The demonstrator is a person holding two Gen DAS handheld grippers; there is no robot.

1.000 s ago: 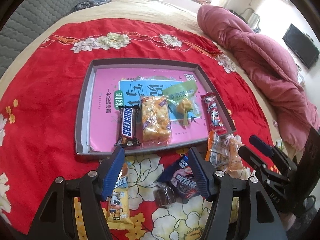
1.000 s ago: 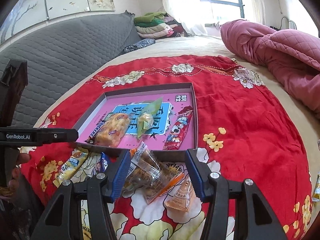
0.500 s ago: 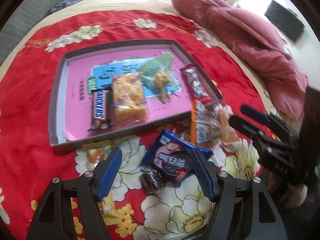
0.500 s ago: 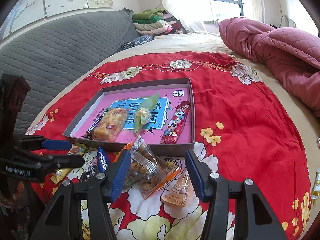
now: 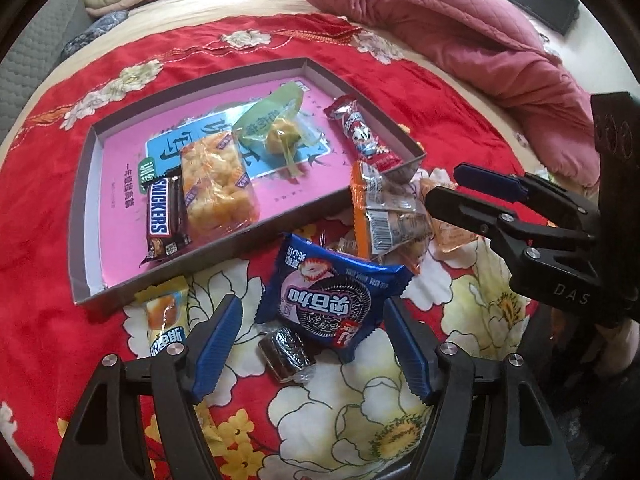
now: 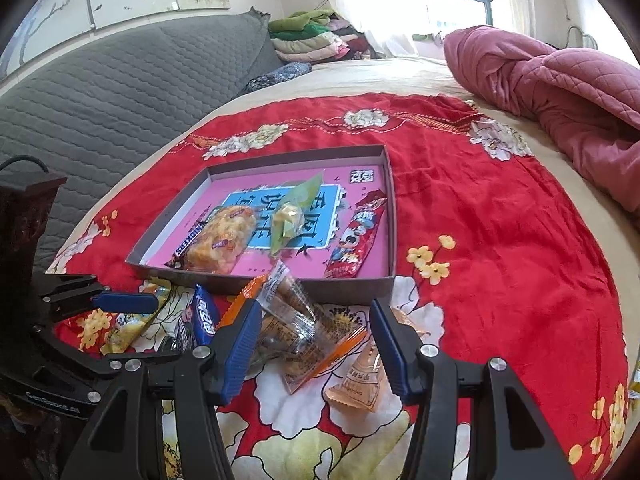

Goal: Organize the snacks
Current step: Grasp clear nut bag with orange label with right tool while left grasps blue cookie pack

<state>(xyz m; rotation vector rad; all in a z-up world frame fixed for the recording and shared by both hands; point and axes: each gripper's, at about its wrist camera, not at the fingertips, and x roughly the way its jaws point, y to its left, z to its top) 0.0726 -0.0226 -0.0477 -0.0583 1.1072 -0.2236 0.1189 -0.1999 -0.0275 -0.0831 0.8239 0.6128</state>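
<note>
Left claw (image 5: 312, 354): jaws apart, just been widening, straddling the blue cookie packet (image 5: 334, 300) without pressing on it; small dark wrapped sweet (image 5: 286, 350) also lying between the blue pads. Just left of the left pad, a yellow snack bar (image 5: 164, 320) flat on the cloth. Beyond the blue packet, a heap of clear, orange-edged packets (image 5: 384, 212) against the near wall of the tray.

Right claw (image 6: 316, 344): jaws apart, hovering over that same heap (image 6: 296, 320), pads on either side of it; contact not clear. Pale orange triangular packet (image 6: 360, 380) beside the right pad.

Further out, a shallow grey tray (image 5: 80, 216) with a pink printed floor, resting on the red flowered bedspread (image 5: 40, 160). Inside, left to right from the left wrist view: Snickers bar (image 5: 164, 218), clear packet of yellow puffed pieces (image 5: 216, 184) touching it, green-wrapped sweet (image 5: 276, 128), red stick packet (image 5: 360, 134) along the right wall.

At the far edge of the bed, a crumpled pink quilt (image 5: 460, 40); near the grey padded headboard (image 6: 120, 92), folded clothes (image 6: 308, 36).
</note>
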